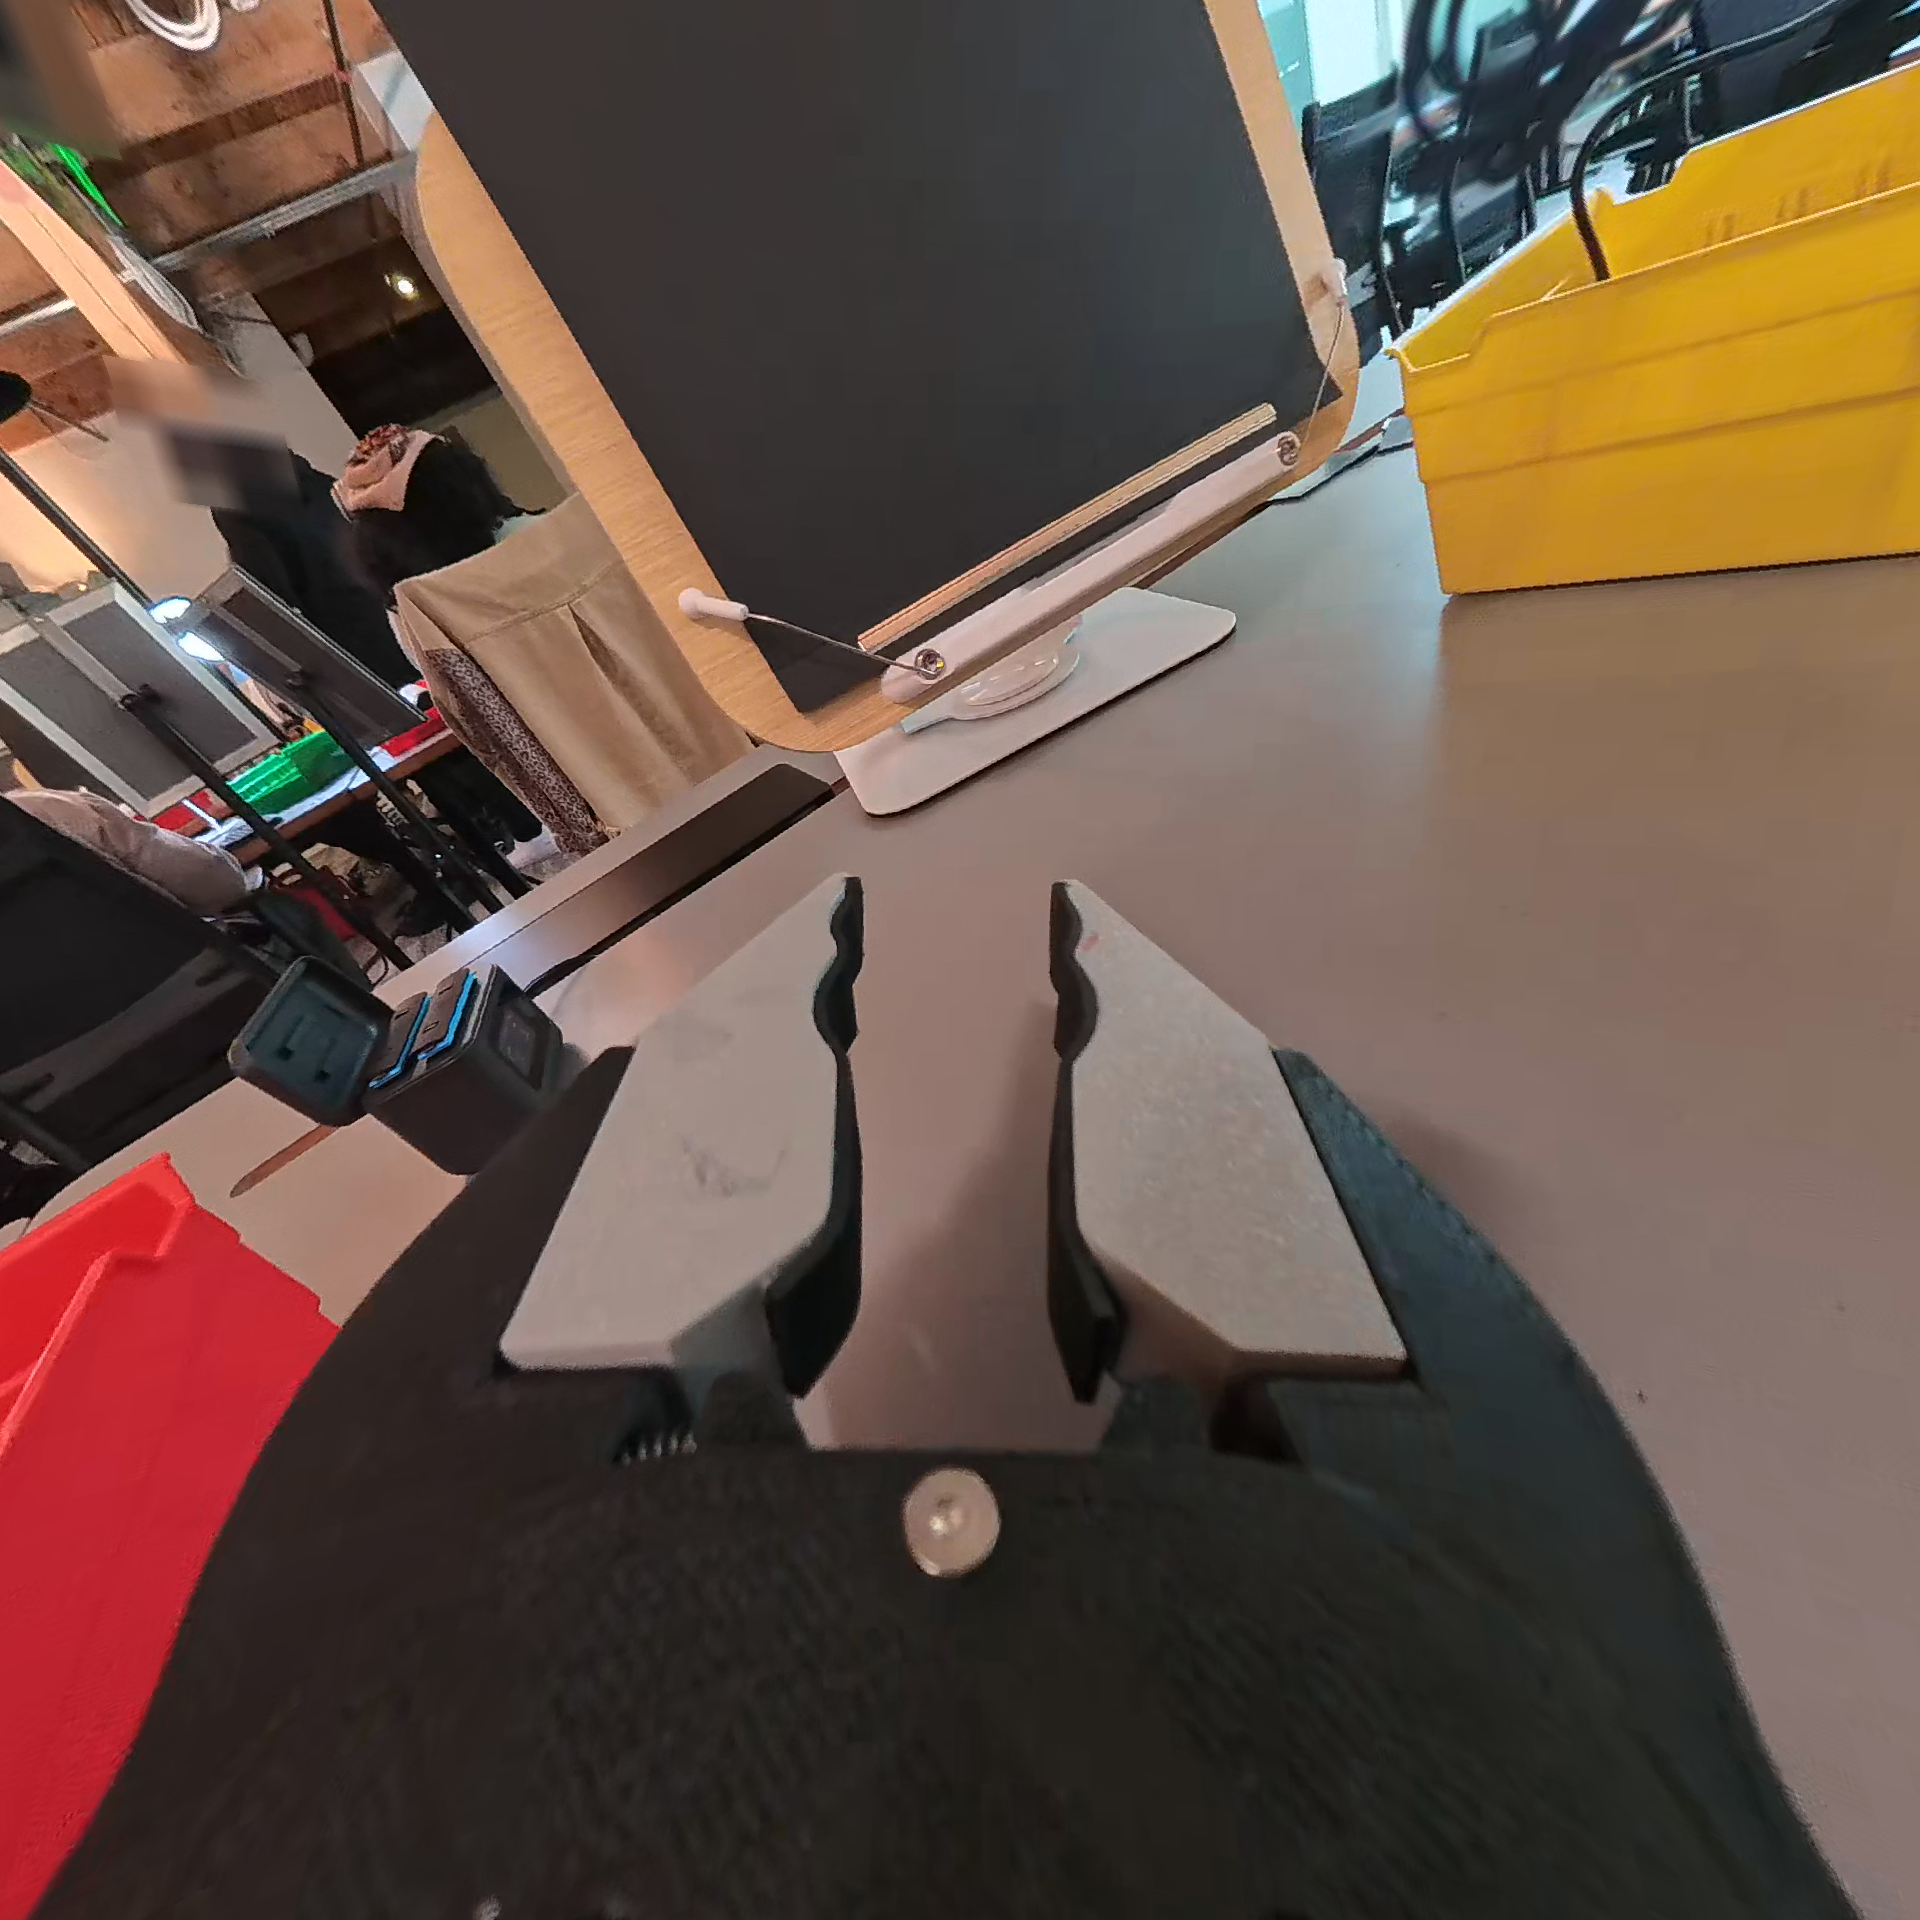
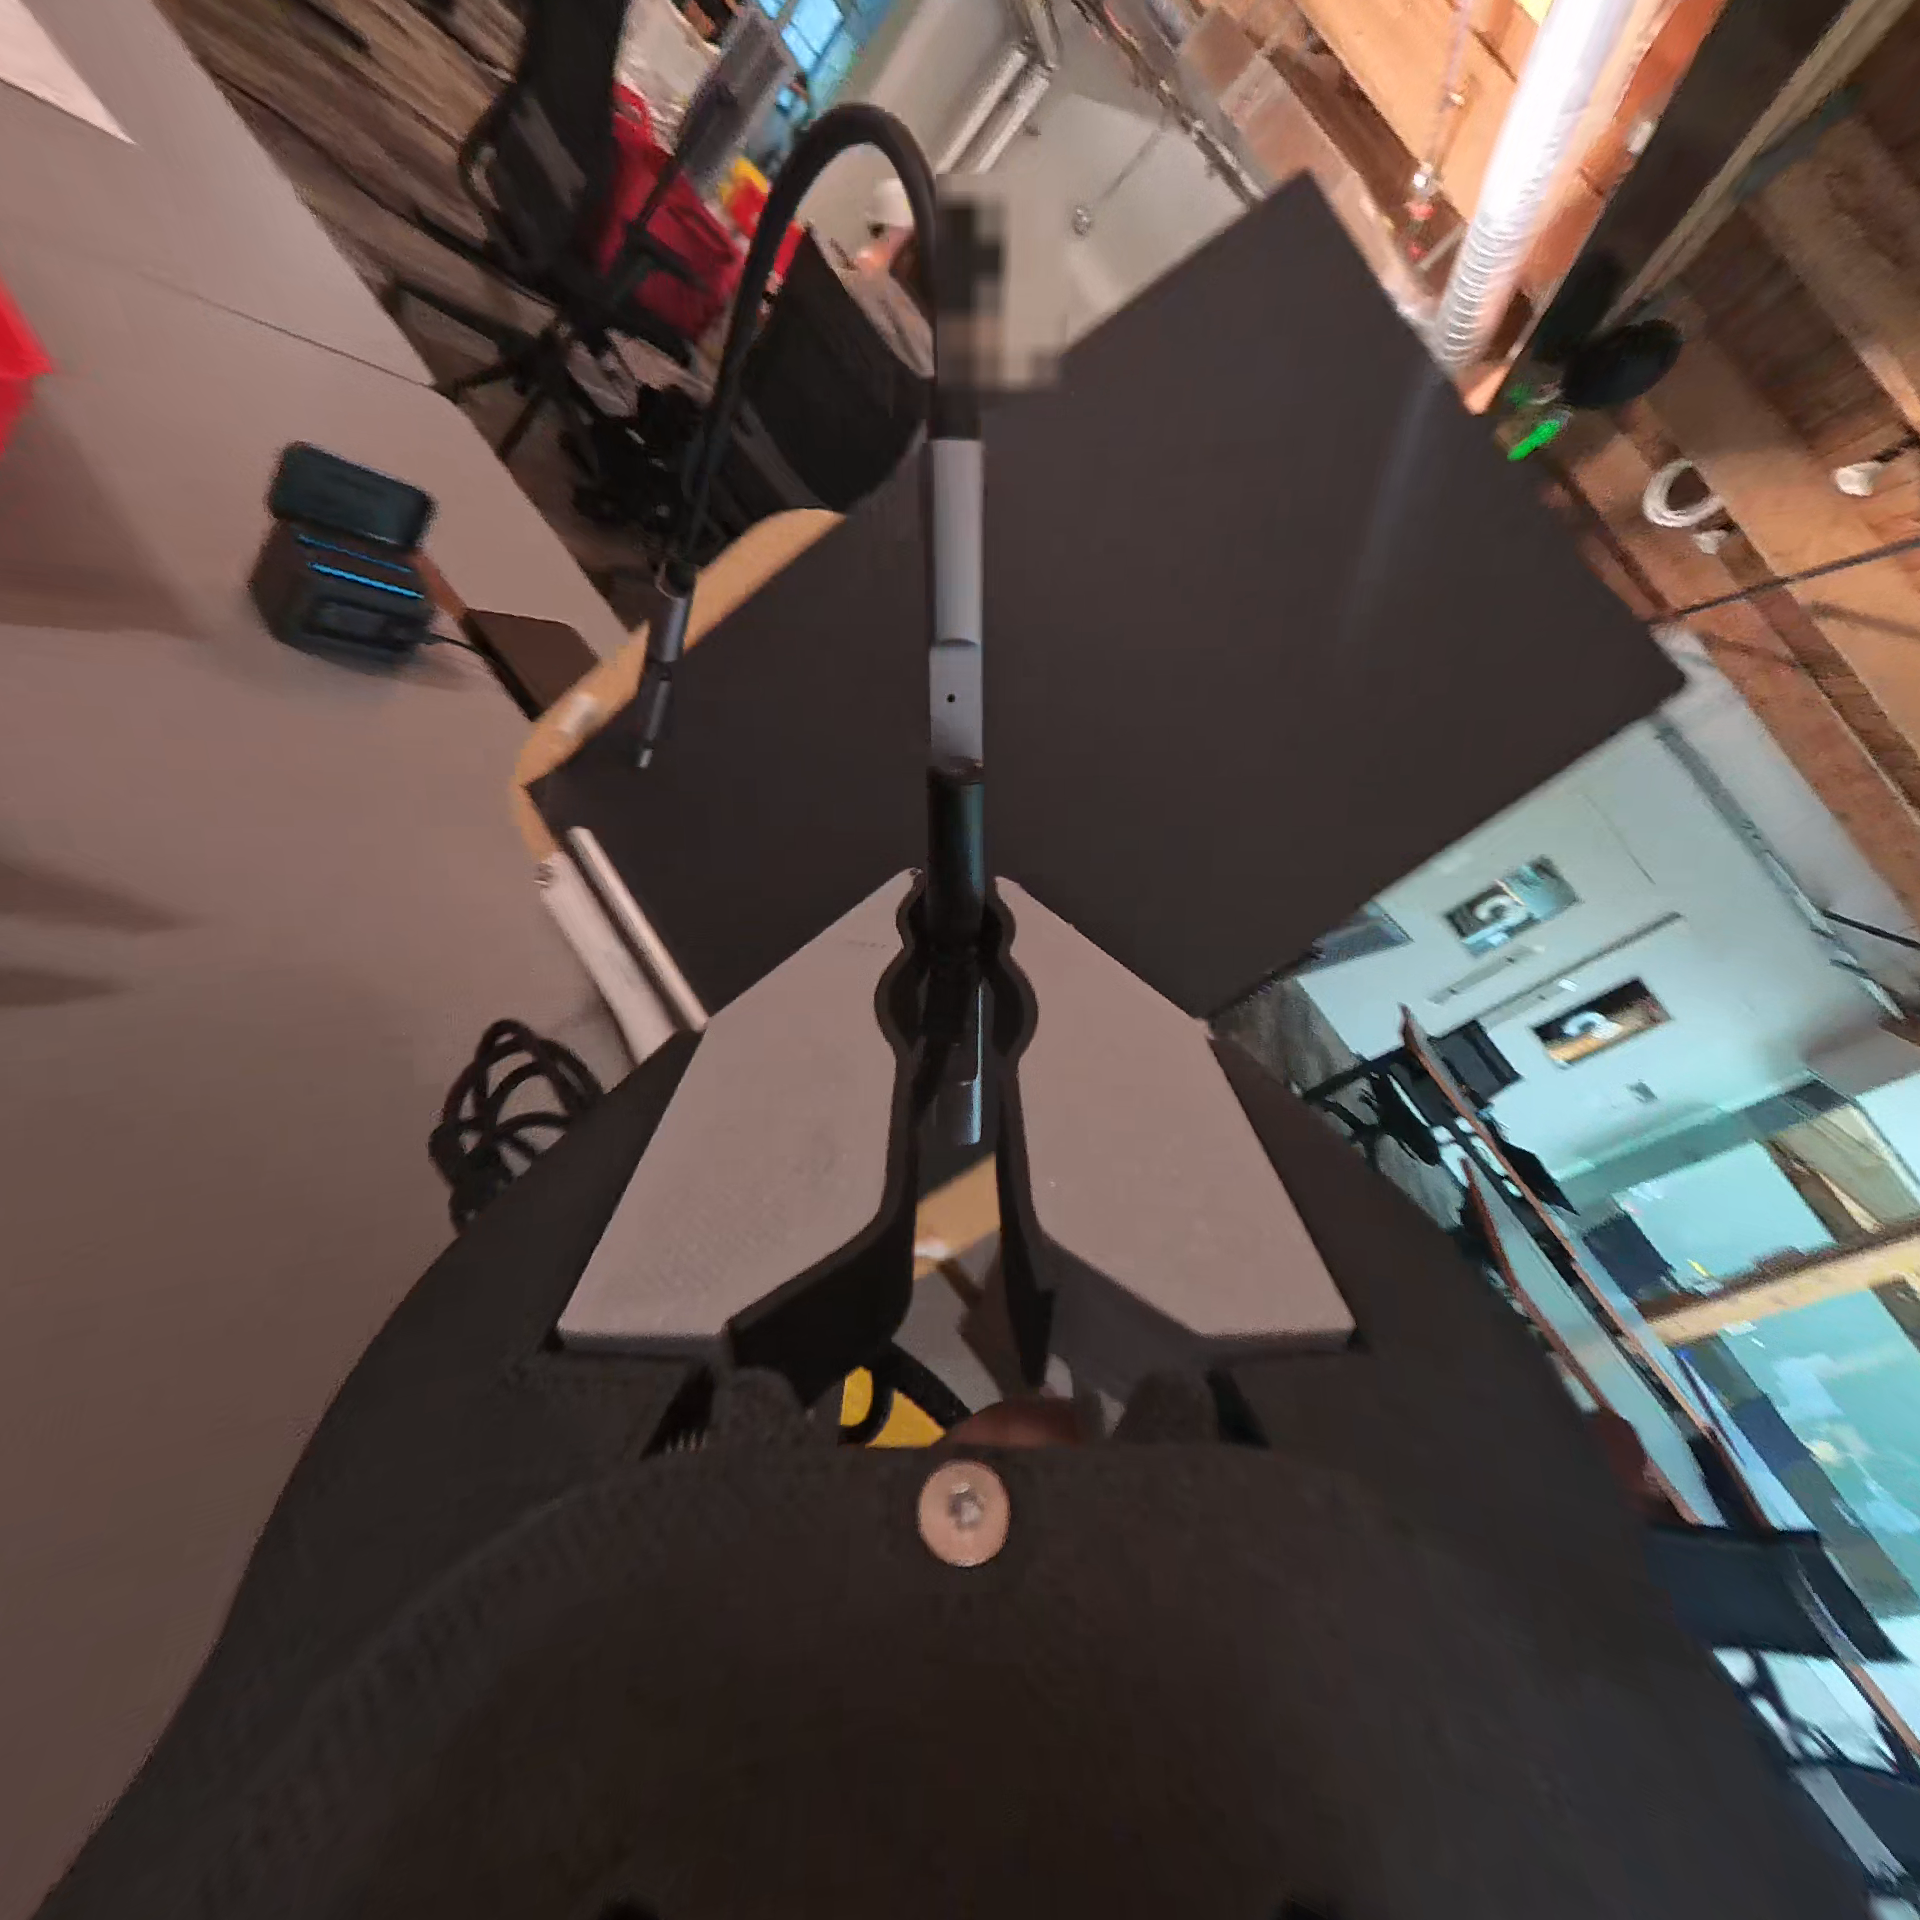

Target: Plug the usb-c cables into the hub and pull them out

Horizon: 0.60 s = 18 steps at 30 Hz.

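Observation:
In the right wrist view my right gripper is shut on a black cable plug and holds it up in the air. A slim grey hub stands on from the plug's far end and seems joined to it. A black cable arcs from the hub's far end and hangs down to a grey connector at the left. A grey metal piece shows between the fingers behind the grip. In the left wrist view my left gripper is open and empty just above the grey table.
A dark board on a white stand stands ahead of the left gripper, a yellow bin to its right, a red bin at lower left. A black box with blue stripes and a coiled black cable lie on the table. Some 35 cm of space lies between my two pairs of fingers.

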Each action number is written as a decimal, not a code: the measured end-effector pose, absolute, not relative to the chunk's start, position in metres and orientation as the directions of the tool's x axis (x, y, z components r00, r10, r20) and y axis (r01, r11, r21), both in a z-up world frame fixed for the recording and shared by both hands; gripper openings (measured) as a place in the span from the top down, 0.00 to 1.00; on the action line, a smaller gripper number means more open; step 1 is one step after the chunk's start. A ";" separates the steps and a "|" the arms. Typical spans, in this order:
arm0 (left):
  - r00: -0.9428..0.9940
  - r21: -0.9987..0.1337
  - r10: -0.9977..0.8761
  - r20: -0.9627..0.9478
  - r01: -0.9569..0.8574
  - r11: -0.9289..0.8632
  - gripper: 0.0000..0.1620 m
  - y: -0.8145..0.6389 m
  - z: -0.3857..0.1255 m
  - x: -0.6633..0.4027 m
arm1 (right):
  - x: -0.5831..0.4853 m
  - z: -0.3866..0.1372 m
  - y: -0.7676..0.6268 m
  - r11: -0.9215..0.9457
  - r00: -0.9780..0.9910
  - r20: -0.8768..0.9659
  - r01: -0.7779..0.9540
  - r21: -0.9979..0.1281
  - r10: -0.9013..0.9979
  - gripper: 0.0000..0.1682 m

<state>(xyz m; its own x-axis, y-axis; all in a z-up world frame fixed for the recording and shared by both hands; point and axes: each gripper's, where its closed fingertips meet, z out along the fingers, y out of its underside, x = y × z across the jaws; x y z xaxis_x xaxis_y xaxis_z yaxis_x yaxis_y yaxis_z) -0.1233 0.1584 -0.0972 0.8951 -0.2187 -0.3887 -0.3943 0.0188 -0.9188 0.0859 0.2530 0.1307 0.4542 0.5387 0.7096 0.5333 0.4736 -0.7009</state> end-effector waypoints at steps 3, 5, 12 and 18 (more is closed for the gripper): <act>0.894 -0.918 -0.219 -0.391 -0.396 0.023 0.80 0.159 -0.096 -0.122 | 0.120 0.155 0.276 0.463 0.519 0.715 0.545 -0.699 0.469 0.96; 0.890 -0.915 -0.223 -0.397 -0.402 0.023 0.80 0.159 -0.097 -0.121 | 0.142 0.164 0.293 0.462 0.537 0.745 0.584 -0.667 0.396 0.97; 0.883 -0.909 -0.227 -0.410 -0.416 0.021 0.80 0.161 -0.098 -0.119 | 0.189 0.138 0.345 0.443 0.534 0.799 0.668 -0.598 0.275 0.96; 0.880 -0.907 -0.231 -0.415 -0.419 0.036 0.81 0.159 -0.096 -0.116 | 0.206 0.017 0.343 0.370 0.211 0.824 0.816 -0.445 0.526 0.96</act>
<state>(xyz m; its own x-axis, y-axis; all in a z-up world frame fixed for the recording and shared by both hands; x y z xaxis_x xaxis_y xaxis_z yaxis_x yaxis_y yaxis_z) -0.1157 0.1591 -0.0958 0.8797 -0.2315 -0.4154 -0.4189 0.0363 -0.9073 0.2064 0.3426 0.0167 0.2106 0.5256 0.8242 0.8155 0.3704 -0.4446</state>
